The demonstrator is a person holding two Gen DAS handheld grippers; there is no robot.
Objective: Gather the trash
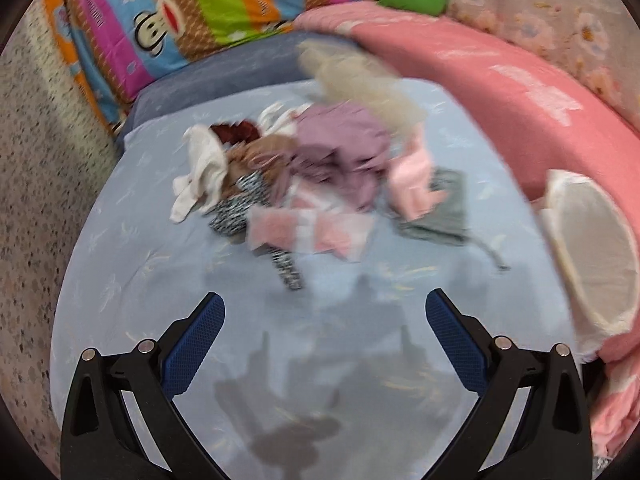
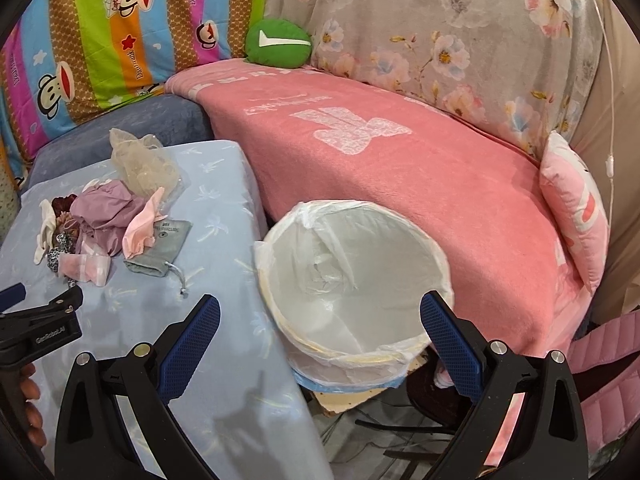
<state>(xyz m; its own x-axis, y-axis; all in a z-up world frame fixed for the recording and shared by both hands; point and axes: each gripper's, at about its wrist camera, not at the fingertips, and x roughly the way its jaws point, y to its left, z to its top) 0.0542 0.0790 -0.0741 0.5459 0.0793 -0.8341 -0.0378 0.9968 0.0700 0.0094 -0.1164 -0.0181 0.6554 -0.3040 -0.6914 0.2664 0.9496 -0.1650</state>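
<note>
pink-blanketed sofa, blue-sheeted table

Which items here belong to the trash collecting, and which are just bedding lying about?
Job: pile of scraps, clear plastic bag, grey pouch, lined bin, both open grippers, left, right.
Bystanders: green cushion, pink blanket, striped quilt.

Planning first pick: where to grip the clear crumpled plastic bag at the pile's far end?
Pinch the clear plastic bag at its raised peak, coming from above. It stands taller than the pile, and the top is free of the cloth, so the left gripper, open, likely closes on film alone.
</note>
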